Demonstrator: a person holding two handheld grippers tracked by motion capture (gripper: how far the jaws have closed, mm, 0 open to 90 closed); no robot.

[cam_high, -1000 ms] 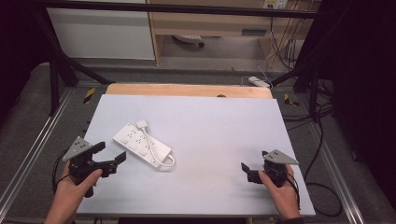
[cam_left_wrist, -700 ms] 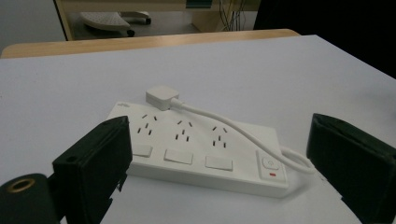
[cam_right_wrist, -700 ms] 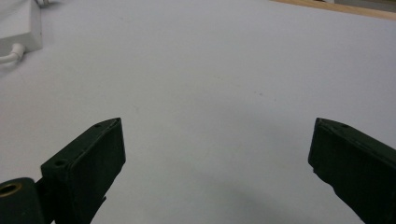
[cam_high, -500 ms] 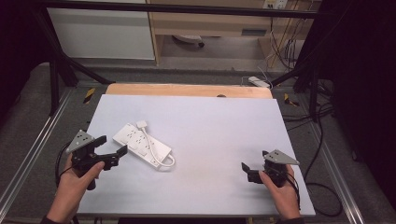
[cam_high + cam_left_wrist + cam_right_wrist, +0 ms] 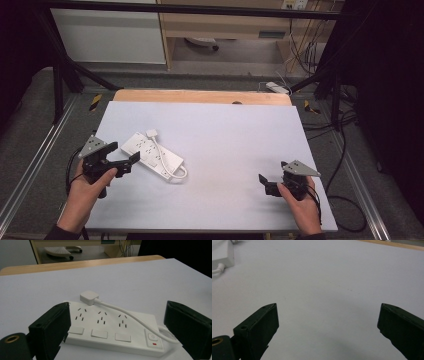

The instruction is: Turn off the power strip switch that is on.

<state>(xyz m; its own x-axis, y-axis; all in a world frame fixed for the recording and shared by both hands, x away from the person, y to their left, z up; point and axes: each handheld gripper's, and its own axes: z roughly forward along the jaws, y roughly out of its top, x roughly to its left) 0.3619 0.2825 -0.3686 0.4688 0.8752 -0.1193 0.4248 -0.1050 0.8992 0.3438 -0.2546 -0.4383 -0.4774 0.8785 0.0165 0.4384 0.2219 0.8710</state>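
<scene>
left gripper: the black two-jaw left gripper (image 5: 131, 161) stands with its jaws wide apart, near the left edge of the table, and it holds nothing.
reach: in the left gripper view the jaws stand at the two ends of the white plastic power strip with three sockets (image 5: 113, 328); they are close to it, but i cannot tell if one jaw touches it.
power strip: it lies flat and slanted on the left half of the table, with its white cord (image 5: 130, 316) across the top and the white plug (image 5: 88, 297) resting on the far end.
right gripper: the black two-jaw right gripper (image 5: 265, 184) is also spread open and empty, near the front right corner, well apart from the strip.
table: the pale grey table top (image 5: 235, 145) has a wooden strip along the far edge.
done: the left tool is lined up on the strip, i judge.
left: the grasp is not yet made; closing and all handling after it remain.
</scene>
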